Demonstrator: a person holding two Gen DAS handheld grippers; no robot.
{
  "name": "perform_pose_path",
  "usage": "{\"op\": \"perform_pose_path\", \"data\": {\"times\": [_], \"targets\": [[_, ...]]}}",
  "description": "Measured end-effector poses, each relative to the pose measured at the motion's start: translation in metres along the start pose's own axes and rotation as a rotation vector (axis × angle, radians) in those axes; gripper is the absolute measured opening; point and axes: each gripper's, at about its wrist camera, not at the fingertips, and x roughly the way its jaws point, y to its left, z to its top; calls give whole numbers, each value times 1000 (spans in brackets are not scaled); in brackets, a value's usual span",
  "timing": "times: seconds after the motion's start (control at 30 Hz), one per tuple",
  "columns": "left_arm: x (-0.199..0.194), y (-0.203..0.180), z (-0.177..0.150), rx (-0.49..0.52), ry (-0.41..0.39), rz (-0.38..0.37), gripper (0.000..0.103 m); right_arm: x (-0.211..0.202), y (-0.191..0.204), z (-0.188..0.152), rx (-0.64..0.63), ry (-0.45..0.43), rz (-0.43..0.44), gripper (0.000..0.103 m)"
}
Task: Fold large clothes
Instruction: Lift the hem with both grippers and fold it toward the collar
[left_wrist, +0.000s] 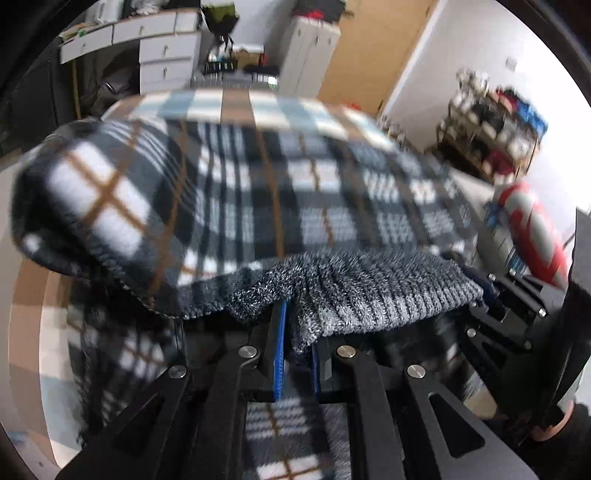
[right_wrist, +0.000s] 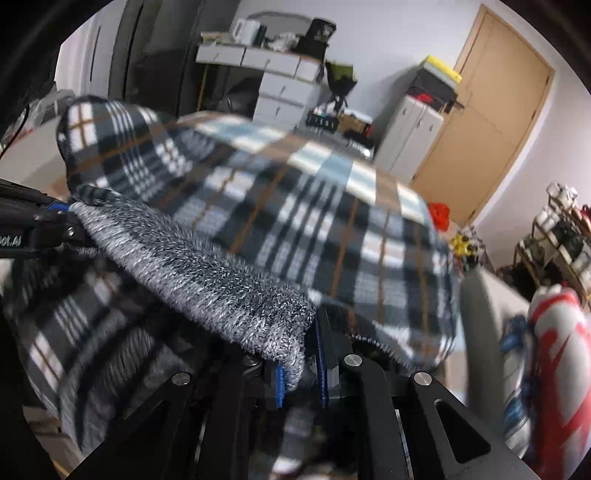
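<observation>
spanning both grippers' fingers (left_wrist: 275, 332), pinched plaid garment's (left_wrist: 236, 192) ribbed hem (left_wrist: 369, 295)

My left gripper (left_wrist: 297, 354) and right gripper (right_wrist: 301, 369) pinch the jacket's knit hem (left_wrist: 354, 291) side by side — the jacket (left_wrist: 229, 192) spreads ahead over the bed (left_wrist: 236, 101), drawers (left_wrist: 166, 55) behind it.

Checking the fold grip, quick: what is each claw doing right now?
Left claw: shut on the plaid garment's grey knit hem.
Right claw: shut on the same hem, at its other end.
</observation>
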Motion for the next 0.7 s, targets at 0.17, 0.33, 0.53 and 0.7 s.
{"op": "perform_pose_path", "data": {"times": [0.17, 0.33, 0.53, 0.7], "targets": [[-1, 0, 7, 41, 100, -27, 19, 12, 19, -15, -85, 78, 3, 40], [-26, 16, 11, 60, 163, -113, 20, 5, 18, -16, -138, 173, 140, 103], [-76, 19, 59, 159, 30, -131, 22, -30, -32, 21, -36, 85, 249, 103], [-52, 30, 112, 143, -14, -90, 47, -5, -76, 91, 138, 63, 264, 103]]}}
